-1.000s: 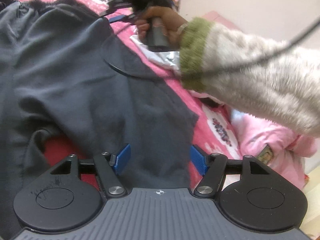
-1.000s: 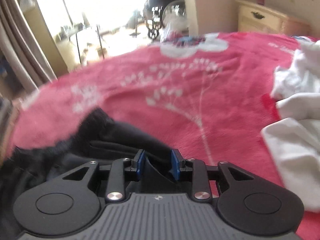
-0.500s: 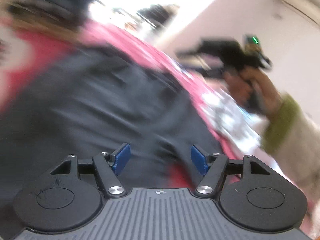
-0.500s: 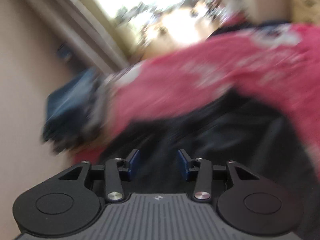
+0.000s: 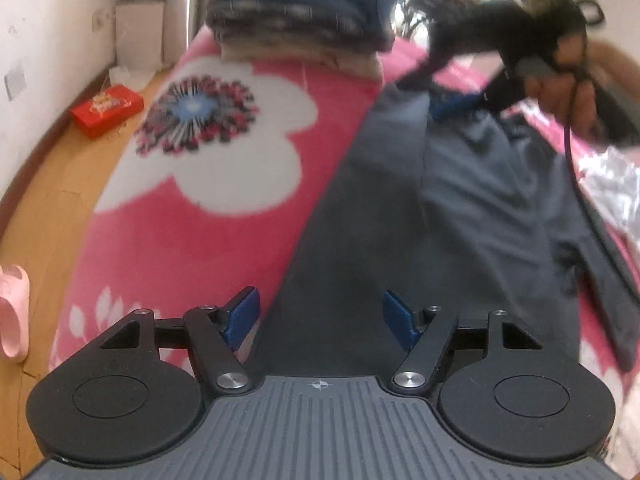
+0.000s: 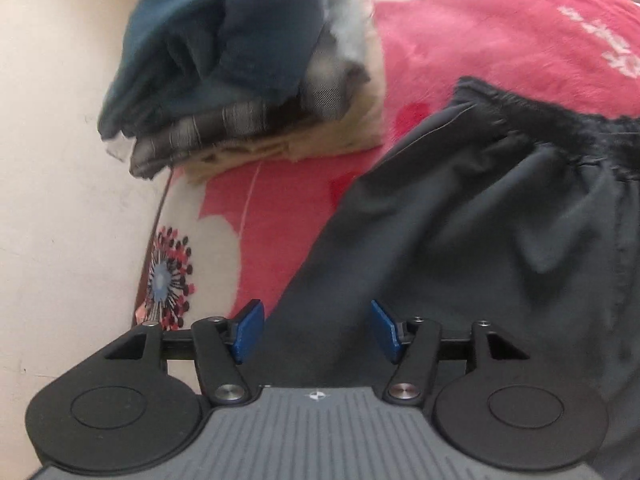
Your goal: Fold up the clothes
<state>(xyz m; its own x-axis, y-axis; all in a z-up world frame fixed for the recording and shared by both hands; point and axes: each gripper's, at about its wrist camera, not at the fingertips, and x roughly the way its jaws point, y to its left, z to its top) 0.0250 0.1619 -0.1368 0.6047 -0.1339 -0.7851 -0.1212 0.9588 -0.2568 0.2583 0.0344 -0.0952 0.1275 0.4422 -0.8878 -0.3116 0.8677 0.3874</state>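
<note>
Dark grey trousers (image 5: 452,208) lie spread on a pink flowered blanket (image 5: 224,208). Their gathered waistband (image 6: 560,124) shows at the far right of the right wrist view. My left gripper (image 5: 320,320) is open and empty, hovering over the trousers' near edge. My right gripper (image 6: 318,330) is open and empty over the trousers' left edge (image 6: 460,240). In the left wrist view the right gripper (image 5: 460,104) shows, blurred, at the far end of the trousers.
A stack of folded clothes (image 5: 304,12) sits at the blanket's far end, also in the right wrist view (image 6: 240,64). A red box (image 5: 106,114) and a pink slipper (image 5: 12,312) lie on the wooden floor at left. A crinkled plastic bag (image 5: 612,188) lies at right.
Both grippers swung round toward the stack of folded clothes. The right gripper, shut on a dark fold a second ago, has opened and let it go. The left stayed open.
</note>
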